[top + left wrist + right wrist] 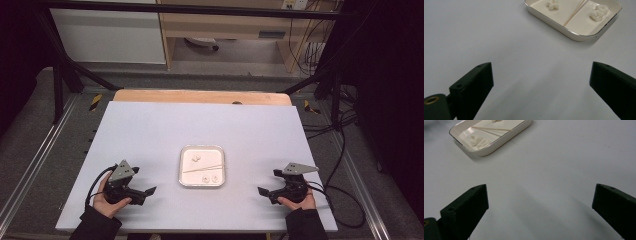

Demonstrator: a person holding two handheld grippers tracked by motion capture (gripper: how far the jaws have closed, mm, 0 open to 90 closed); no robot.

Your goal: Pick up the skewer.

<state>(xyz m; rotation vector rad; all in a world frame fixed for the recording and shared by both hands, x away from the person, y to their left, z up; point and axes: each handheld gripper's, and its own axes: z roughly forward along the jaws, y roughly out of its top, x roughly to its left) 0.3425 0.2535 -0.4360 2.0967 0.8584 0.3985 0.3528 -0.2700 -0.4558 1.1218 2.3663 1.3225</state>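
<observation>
Resting wide apart – left gripper (149, 191) and right gripper (262, 191) – flanking white tray (202, 149), jaws gaping, gripping nothing.

A cream tray (202, 151) with white lumps (196, 158) sits on a pale lavender-white table (150, 130); both tongs are black.

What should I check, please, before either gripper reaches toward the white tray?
1. Left gripper open, nothing between its fingers: ok.
2. Right gripper open and empty: ok.
3. Tray flat on the table, between the grippers: ok.
4. Table between each gripper and the tray free of objects: ok.
5. White lumps and thin stick inside the tray: ok.
6. What the lumps are: cannot tell.
</observation>
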